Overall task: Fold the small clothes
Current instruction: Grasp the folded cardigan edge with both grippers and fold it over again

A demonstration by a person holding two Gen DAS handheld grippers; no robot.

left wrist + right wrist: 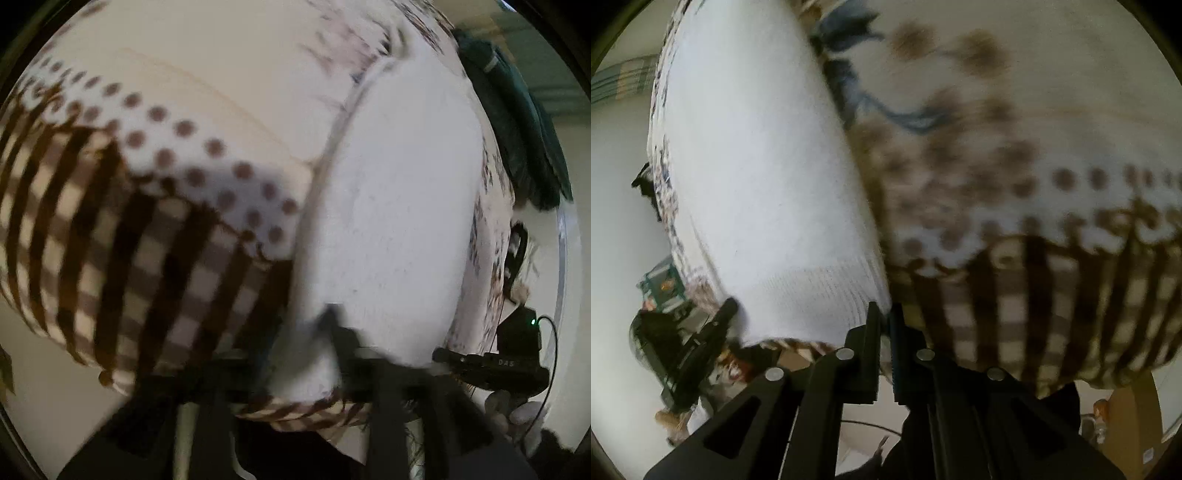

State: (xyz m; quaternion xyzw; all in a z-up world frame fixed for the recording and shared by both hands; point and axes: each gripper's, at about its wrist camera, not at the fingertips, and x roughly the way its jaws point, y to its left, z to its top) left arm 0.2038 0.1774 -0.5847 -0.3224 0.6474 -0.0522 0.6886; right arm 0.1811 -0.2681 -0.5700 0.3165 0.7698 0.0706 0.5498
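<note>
The small white knitted garment point(757, 166) with ribbed hem is pinched at opposite hem corners by the right gripper point(884, 317) and left gripper point(306, 354), stretching lengthwise away over the brown checked, dotted blanket point(147, 240).

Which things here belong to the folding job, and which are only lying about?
For the job:
- white knit garment
- left gripper, shut on it
- right gripper, shut on its ribbed hem

Lying about:
- brown checked and dotted blanket
- dark green cloth
</note>
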